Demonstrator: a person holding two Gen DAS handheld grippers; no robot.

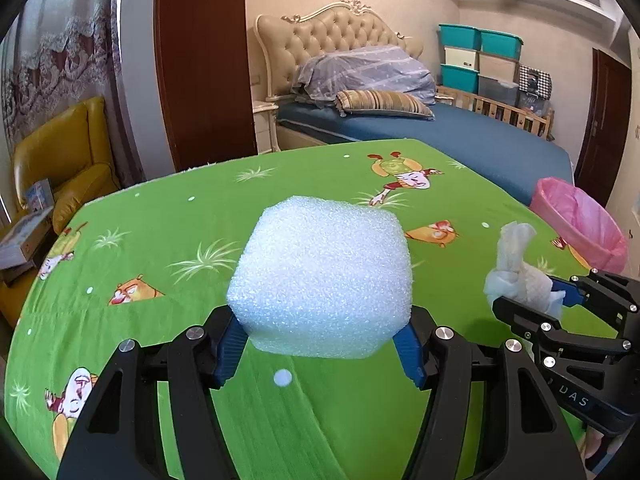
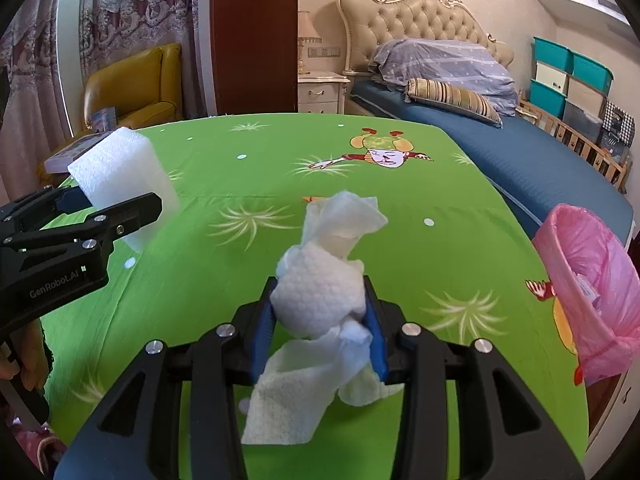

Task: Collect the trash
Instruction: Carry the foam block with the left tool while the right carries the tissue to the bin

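Left wrist: left claw [image 1: 320, 344] clamps foam block [image 1: 320, 276]; right claw [image 2: 320, 320] clamps tissue [image 2: 320, 300].

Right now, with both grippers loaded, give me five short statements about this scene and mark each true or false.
1. The left gripper holds a white foam block. True.
2. The right gripper is empty. False: its fingers clamp a crumpled paper towel.
3. The bin has a pink liner. True.
4. The bin stands to the left of the green tablecloth. False: it sits at the right edge.
5. More trash litters the cloth. False: none is visible there.
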